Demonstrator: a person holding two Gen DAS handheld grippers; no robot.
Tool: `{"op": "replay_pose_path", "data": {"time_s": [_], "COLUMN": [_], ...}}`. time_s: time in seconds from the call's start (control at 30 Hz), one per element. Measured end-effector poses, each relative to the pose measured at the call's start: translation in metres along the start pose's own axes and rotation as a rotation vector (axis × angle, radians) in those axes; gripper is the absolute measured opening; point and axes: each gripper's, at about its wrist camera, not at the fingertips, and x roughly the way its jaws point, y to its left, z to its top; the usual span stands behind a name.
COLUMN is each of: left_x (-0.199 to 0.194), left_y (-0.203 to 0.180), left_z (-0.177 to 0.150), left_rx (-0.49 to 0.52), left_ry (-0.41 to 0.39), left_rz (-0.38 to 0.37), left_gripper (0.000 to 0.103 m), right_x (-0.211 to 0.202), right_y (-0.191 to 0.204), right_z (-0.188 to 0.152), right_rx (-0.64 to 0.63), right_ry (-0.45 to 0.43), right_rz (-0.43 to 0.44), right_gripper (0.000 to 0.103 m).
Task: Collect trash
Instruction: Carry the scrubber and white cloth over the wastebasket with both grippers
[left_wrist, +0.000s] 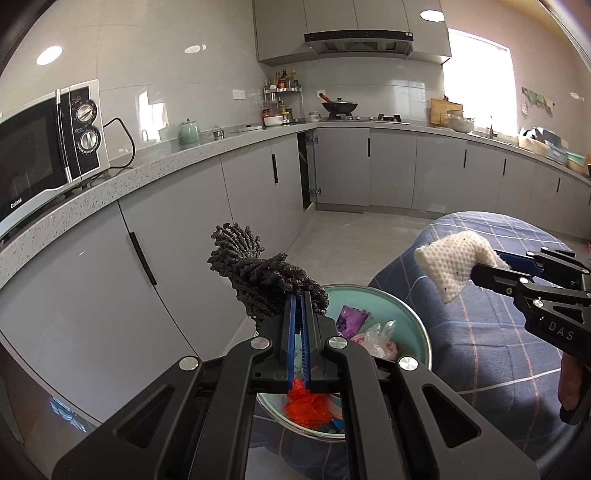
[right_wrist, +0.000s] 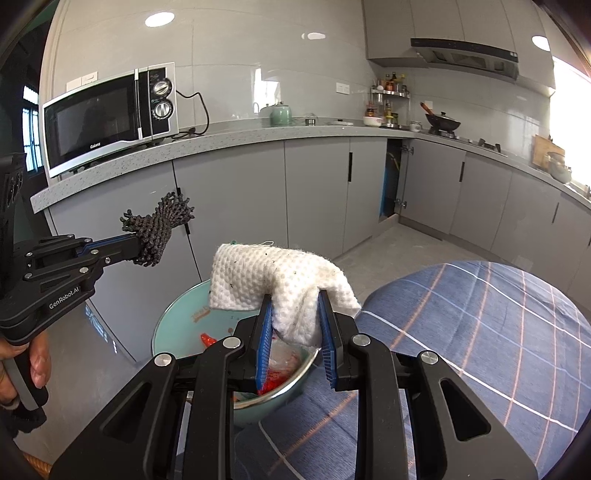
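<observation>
My left gripper (left_wrist: 300, 295) is shut on a dark grey knitted rag (left_wrist: 258, 273) and holds it above the far left rim of a teal bowl (left_wrist: 413, 325). The bowl holds purple, clear and red wrappers (left_wrist: 306, 406). My right gripper (right_wrist: 295, 295) is shut on a white waffle-textured cloth (right_wrist: 273, 280), held above the same bowl (right_wrist: 173, 325). The right gripper also shows at the right of the left wrist view (left_wrist: 480, 269) with the white cloth (left_wrist: 450, 262). The left gripper (right_wrist: 133, 243) with the grey rag (right_wrist: 159, 229) shows at the left of the right wrist view.
The bowl stands at the edge of a table with a blue plaid cloth (right_wrist: 480, 332). Grey kitchen cabinets (left_wrist: 184, 221) run behind, with a microwave (right_wrist: 110, 118), a kettle (left_wrist: 189, 132) and a wok on the stove (left_wrist: 340, 107). One cabinet door (left_wrist: 306, 170) stands open.
</observation>
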Motion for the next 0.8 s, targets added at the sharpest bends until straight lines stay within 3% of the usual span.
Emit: {"op": "replay_pose_path", "data": {"time_s": [0.8], "left_x": [0.008], "left_y": [0.003], "left_z": [-0.004], "left_rx": [-0.013], "left_ry": [0.018], "left_rz": [-0.032], "left_gripper": [0.004], "right_x": [0.020], "right_y": [0.019], "right_z": [0.005], "right_rx": [-0.041], "right_ry": [0.030], "right_rz": [0.021], "right_gripper": [0.024]}}
